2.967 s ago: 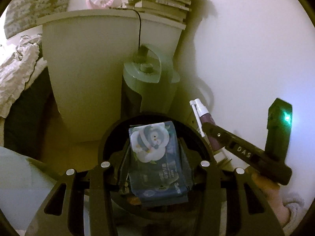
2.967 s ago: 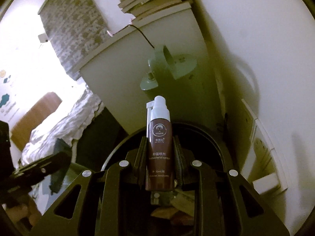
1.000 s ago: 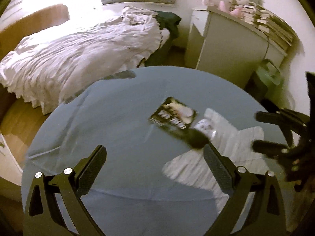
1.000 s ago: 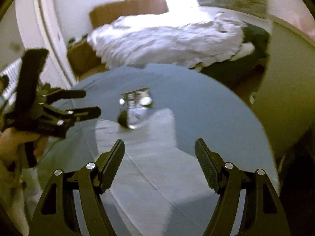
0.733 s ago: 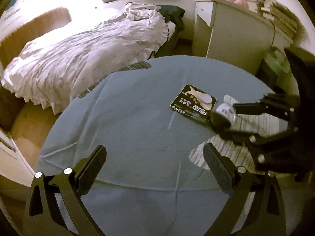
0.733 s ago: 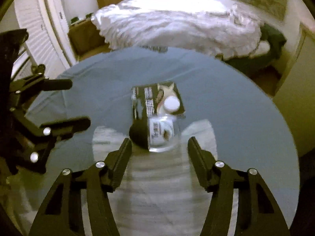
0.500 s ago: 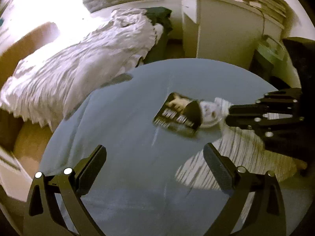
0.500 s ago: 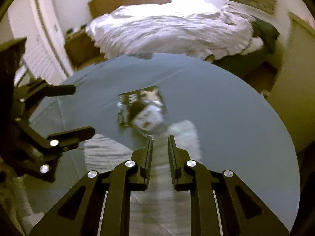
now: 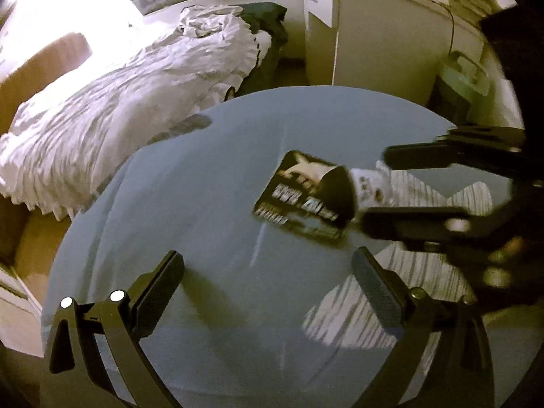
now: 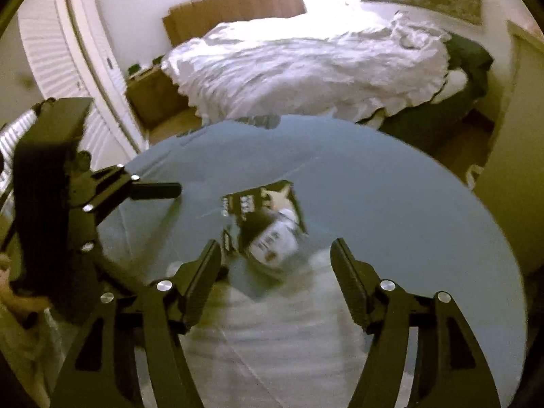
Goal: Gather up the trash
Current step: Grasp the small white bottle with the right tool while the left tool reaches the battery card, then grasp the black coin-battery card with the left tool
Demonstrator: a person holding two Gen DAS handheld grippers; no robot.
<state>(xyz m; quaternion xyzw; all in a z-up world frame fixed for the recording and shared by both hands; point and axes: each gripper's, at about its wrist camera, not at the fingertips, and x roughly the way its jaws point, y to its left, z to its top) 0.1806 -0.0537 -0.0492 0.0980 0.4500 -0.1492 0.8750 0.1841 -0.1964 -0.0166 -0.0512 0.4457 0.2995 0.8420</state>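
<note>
A small white jar with a dark lid [image 10: 270, 236] lies on its side on the round blue table [image 10: 391, 204], partly on a black card package [image 10: 251, 200]. My right gripper [image 10: 275, 265] is open, its fingers on either side of the jar, just short of it. In the left wrist view the jar [image 9: 360, 190] and the package [image 9: 299, 193] lie between the right gripper's fingers [image 9: 425, 156]. My left gripper [image 9: 268, 275] is open and empty over the table, nearer than the package.
A bed with rumpled white bedding [image 9: 119, 88] stands beyond the table. A white cabinet [image 9: 380, 40] with stacked books and a green bin [image 9: 465, 81] stand at the back right. White louvred doors [image 10: 57, 57] are on the left.
Both grippers dropped their earlier items and turned to the table. My right gripper, shut half a second ago, has opened around the jar. The left gripper stayed open and shifted slightly.
</note>
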